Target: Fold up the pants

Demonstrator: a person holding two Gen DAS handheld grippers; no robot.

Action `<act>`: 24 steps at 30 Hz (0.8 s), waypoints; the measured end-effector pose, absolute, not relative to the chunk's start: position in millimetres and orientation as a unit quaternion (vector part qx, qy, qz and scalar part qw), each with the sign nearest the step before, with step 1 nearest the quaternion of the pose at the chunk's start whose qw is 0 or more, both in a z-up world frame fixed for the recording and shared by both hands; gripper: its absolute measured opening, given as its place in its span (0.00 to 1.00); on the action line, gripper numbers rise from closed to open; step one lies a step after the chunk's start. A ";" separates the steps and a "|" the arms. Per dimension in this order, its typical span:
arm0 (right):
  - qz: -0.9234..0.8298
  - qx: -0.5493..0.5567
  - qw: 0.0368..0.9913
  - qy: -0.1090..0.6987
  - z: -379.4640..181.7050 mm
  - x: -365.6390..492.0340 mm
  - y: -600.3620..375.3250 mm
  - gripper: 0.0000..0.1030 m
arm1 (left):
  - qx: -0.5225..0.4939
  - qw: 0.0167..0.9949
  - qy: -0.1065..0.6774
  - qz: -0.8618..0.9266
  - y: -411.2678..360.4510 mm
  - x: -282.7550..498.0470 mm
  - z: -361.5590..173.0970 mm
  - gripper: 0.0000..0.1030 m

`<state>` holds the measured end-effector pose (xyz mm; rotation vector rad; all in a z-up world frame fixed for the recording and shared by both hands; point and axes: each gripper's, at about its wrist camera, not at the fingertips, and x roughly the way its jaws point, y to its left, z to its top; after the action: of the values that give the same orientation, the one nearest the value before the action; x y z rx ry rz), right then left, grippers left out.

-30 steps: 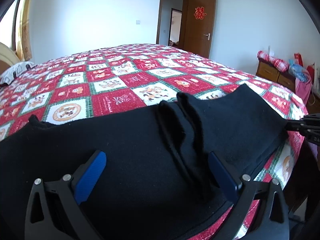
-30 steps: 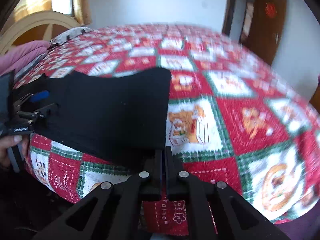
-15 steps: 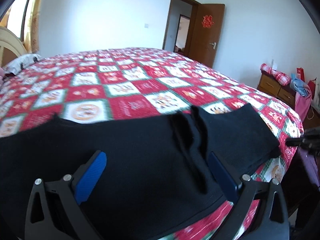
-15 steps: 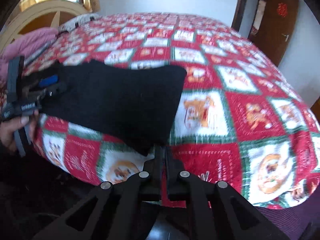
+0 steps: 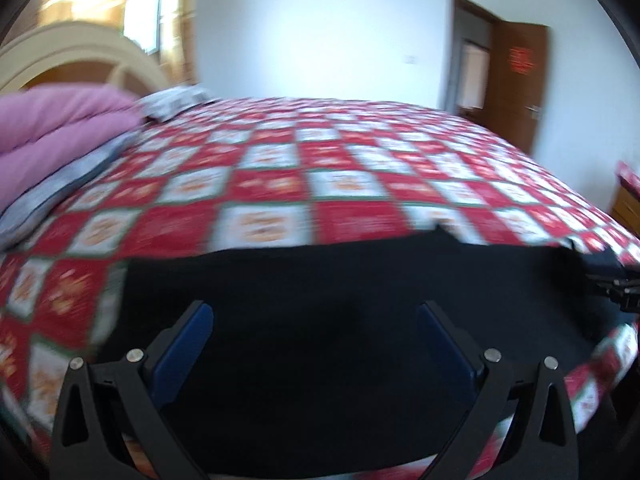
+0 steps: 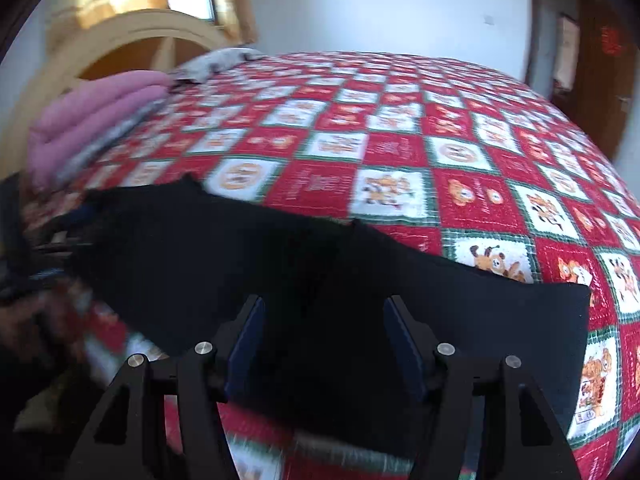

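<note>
Black pants (image 5: 340,280) lie flat along the near edge of a bed, and show in the right wrist view (image 6: 240,248) too. My left gripper (image 5: 314,320) is open and empty, just above the left part of the pants. My right gripper (image 6: 324,324) is open and empty, above the pants near a crease in the middle. The right gripper's tip (image 5: 624,296) shows at the right edge of the left wrist view. The left gripper shows blurred at the left of the right wrist view (image 6: 44,256).
The bed has a red, white and green patchwork quilt (image 5: 320,184). A pink folded duvet (image 5: 60,120) and a cream headboard (image 5: 80,56) are at the left. A brown door (image 5: 516,80) stands at the back right.
My right gripper has opened and moved left over the pants. My left gripper has swung left toward the headboard end. The pants lie flatter along the bed edge.
</note>
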<state>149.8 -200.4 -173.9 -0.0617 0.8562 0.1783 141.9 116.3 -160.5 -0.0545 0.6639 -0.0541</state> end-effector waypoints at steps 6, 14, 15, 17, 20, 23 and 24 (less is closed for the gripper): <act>0.080 -0.022 0.900 0.428 -185.3 155.6 -198.8 0.07 | -0.097 0.937 0.333 0.037 195.6 140.4 -174.1 1.00; 0.135 -0.052 0.903 0.404 -175.0 142.4 -166.2 0.06 | -0.109 0.934 0.340 0.019 216.6 146.2 -195.4 1.00; 0.135 -0.059 0.894 0.424 -190.0 149.2 -163.7 0.07 | -0.105 0.935 0.338 0.017 215.7 146.7 -195.2 1.00; 0.135 -0.082 0.898 0.410 -196.2 150.7 -160.6 0.09 | -0.107 0.937 0.334 0.005 213.2 146.9 -194.8 1.00; 0.141 -0.096 0.896 0.410 -191.8 145.0 -156.7 0.37 | -0.078 0.939 0.334 -0.014 198.3 147.7 -193.2 1.00; 0.145 -0.079 0.907 0.387 -177.2 131.4 -169.8 0.52 | -0.064 0.940 0.333 -0.026 188.7 147.1 -193.1 1.00; 0.140 -0.075 0.912 0.377 -172.8 127.1 -177.3 0.52 | -0.065 0.940 0.335 -0.023 188.9 147.9 -194.3 1.00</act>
<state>127.1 -177.3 -172.8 -0.1548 0.7775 0.2881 147.9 188.9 -194.3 -0.1319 0.6839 -0.0477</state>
